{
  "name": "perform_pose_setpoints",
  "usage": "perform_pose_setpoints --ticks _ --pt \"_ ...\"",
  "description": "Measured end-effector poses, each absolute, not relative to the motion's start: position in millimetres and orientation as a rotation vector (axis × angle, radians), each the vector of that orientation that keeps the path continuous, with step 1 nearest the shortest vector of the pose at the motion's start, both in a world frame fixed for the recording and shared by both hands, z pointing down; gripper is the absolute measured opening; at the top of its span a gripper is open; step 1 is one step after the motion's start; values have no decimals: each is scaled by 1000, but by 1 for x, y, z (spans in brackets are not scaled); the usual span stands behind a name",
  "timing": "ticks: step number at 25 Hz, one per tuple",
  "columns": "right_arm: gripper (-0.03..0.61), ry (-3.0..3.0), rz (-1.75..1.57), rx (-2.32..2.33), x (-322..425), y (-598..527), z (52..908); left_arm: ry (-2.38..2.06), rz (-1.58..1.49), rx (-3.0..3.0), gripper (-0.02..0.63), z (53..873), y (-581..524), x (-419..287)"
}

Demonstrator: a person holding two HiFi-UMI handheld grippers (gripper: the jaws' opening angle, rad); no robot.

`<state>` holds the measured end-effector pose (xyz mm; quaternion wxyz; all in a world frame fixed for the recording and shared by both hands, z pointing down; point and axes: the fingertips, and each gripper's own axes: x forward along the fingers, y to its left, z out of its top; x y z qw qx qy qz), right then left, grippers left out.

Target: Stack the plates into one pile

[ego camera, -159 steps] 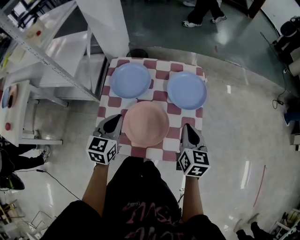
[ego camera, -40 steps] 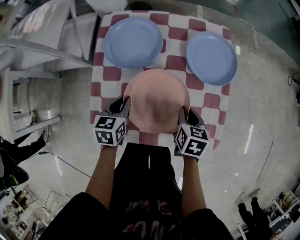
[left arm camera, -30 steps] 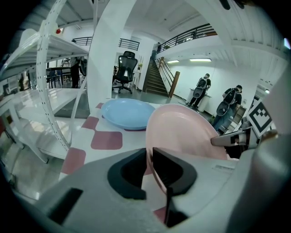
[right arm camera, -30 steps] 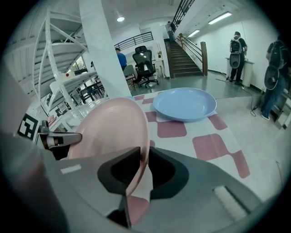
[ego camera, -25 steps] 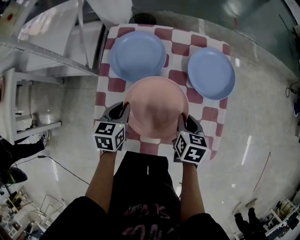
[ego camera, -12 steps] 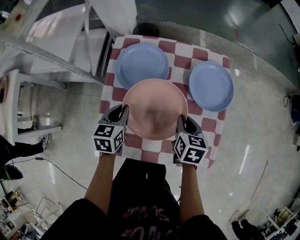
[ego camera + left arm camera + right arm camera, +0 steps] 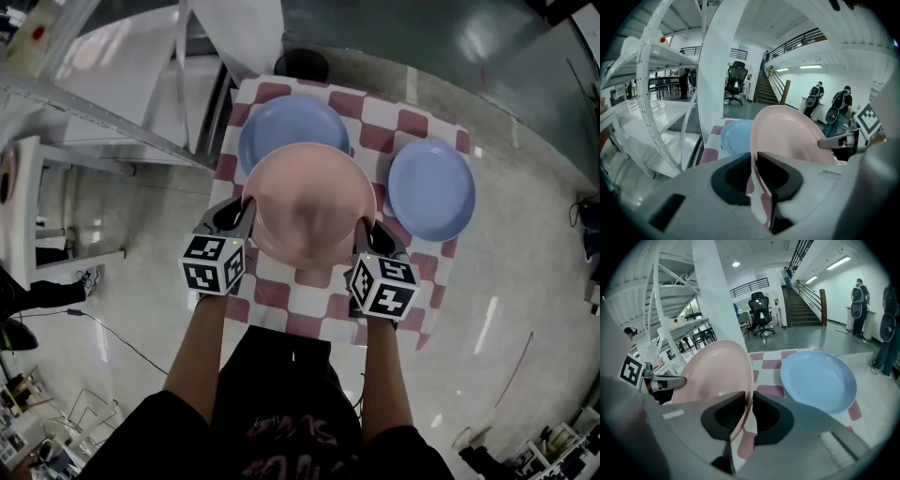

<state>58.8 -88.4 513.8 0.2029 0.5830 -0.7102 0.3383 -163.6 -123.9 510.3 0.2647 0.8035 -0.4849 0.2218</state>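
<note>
A pink plate (image 7: 307, 202) hangs above the red-and-white checked table (image 7: 375, 136), held at both sides. My left gripper (image 7: 246, 214) is shut on its left rim and my right gripper (image 7: 364, 230) is shut on its right rim. In the head view the pink plate covers the near part of the left blue plate (image 7: 291, 117). The right blue plate (image 7: 431, 187) lies apart on the table. In the left gripper view the pink plate (image 7: 787, 140) stands between the left gripper's (image 7: 753, 159) pads, with the blue plate (image 7: 736, 136) beyond. In the right gripper view the right gripper (image 7: 749, 401) pinches the pink rim (image 7: 717, 371) beside the other blue plate (image 7: 818, 378).
A white metal shelf rack (image 7: 84, 103) stands close to the table's left side, with a white pillar (image 7: 244, 33) behind it. A dark round object (image 7: 303, 64) sits just past the table's far edge. Shiny floor surrounds the small table.
The pink plate, which earlier lay at the table's front between the grippers, is now gripped and lifted. Over the last second both grippers carried it toward the back left, over the left blue plate.
</note>
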Motion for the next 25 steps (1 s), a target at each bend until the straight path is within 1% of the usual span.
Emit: perform_pose_setpoints --ticks 25 --pt "57 -2023 920 1579 36 -196 516 -1366 597 2144 46 515 -227 -188"
